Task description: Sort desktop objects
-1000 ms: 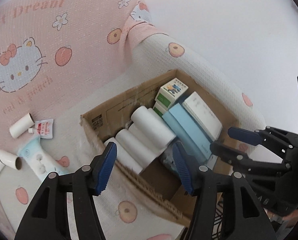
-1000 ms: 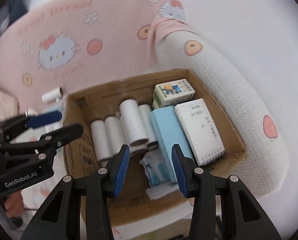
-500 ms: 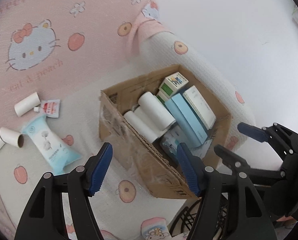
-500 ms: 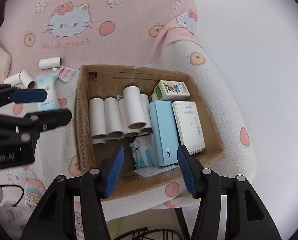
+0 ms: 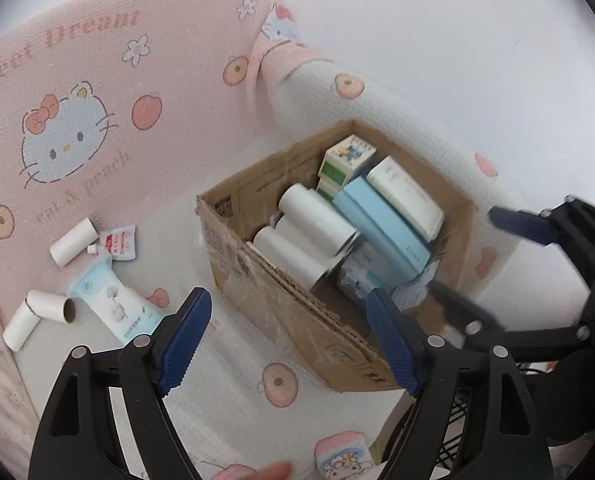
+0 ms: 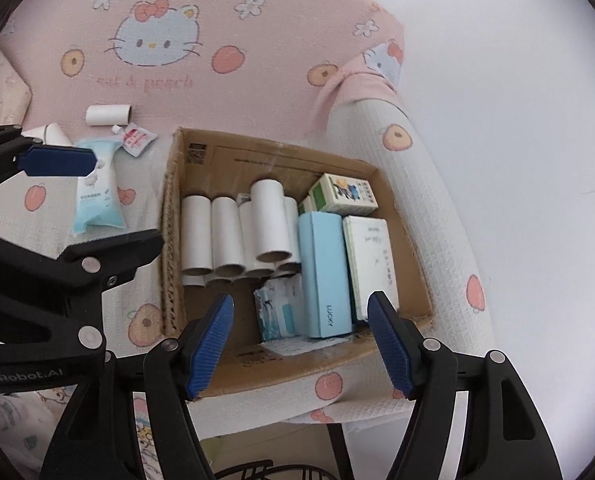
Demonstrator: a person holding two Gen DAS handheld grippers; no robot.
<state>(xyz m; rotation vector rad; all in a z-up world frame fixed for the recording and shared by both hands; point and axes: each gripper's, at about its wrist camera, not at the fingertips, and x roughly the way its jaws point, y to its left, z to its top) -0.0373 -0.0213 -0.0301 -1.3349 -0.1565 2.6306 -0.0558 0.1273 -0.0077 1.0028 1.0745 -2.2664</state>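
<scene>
An open cardboard box (image 6: 169, 240) holds several white paper tubes (image 6: 225, 236), a light blue case (image 6: 323, 272), a white notebook (image 6: 371, 260), a green-and-white carton (image 6: 343, 194) and a tissue pack (image 6: 277, 308). My right gripper (image 6: 301, 312) hovers over the box's near edge, jaws opening, with nothing between them. My left gripper (image 5: 285, 320) stands open and empty above the box's left corner (image 5: 281, 312). Left of the box lie a blue wipes pouch (image 5: 113, 304), a red-and-white sachet (image 5: 117, 242) and loose tubes (image 5: 73, 240) (image 5: 49, 306).
A pink and white cartoon-cat cloth (image 6: 157, 40) covers the surface and drapes over its right edge beside the box. A white wall (image 6: 517, 120) lies beyond. A black wire rack (image 6: 277, 472) shows below the near edge.
Both grippers have drawn back from the box, which now looks smaller and farther. The right jaws have spread much wider. The loose items left of the box have come into fuller view.
</scene>
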